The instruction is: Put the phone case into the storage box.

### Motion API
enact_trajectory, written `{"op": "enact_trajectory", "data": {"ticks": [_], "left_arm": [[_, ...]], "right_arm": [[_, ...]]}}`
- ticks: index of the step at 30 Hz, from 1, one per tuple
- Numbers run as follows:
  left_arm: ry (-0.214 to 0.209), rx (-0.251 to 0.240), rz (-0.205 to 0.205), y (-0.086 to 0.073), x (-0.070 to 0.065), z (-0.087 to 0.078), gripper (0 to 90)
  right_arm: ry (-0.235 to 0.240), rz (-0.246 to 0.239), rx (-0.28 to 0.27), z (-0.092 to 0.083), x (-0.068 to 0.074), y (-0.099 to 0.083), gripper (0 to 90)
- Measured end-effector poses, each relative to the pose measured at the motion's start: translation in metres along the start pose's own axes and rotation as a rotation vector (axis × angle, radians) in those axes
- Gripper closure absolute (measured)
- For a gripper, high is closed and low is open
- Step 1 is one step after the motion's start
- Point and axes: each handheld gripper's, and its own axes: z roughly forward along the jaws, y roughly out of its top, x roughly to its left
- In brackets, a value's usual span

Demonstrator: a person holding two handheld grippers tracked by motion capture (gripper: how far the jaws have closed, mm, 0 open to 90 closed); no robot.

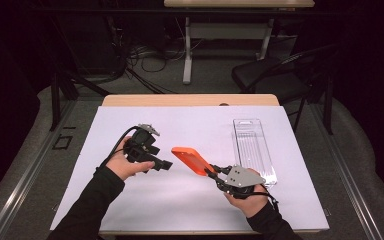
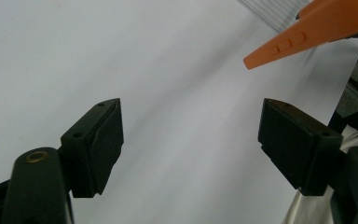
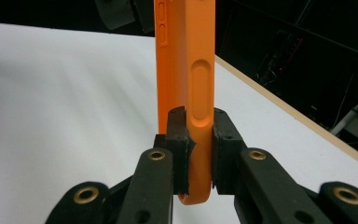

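Our right gripper [image 1: 214,173] pinches the orange case [image 1: 192,160]; our left gripper [image 1: 165,164] gapes wide, so we guess it grabs next.

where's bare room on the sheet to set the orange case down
Bare patches: the white sheet near its front edge between the two forearms, its far strip beyond the left claw, and its left margin. It is crowded mid-sheet, where the right claw holds the orange phone case, and on the right by the clear plastic tray.
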Motion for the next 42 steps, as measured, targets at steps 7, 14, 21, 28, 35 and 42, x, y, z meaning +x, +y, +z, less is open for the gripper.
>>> {"op": "enact_trajectory", "data": {"ticks": [7,14,21,28,35,42], "left_arm": [[-0.003,-0.025,0.018,-0.003,-0.007,0.005,27.0],[-0.066,-0.087,-0.007,-0.006,-0.01,0.01,34.8],[-0.087,-0.136,-0.01,-0.006,-0.013,0.011,40.6],[-0.094,-0.172,-0.029,-0.007,-0.02,0.012,43.2],[-0.112,-0.203,-0.017,-0.009,-0.022,0.014,46.7],[-0.115,-0.217,0.0,-0.011,-0.022,0.016,49.4]], "right_arm": [[-0.009,0.073,-0.015,0.001,-0.003,0.0,80.6],[-0.004,0.133,-0.027,0.002,-0.003,-0.006,80.6],[0.001,0.173,-0.037,0.002,-0.003,-0.008,80.6],[-0.001,0.187,-0.048,0.002,-0.002,-0.008,80.6],[0.0,0.221,-0.057,0.001,-0.003,-0.012,80.6],[0.004,0.239,-0.061,0.002,-0.002,-0.013,80.6]]}}
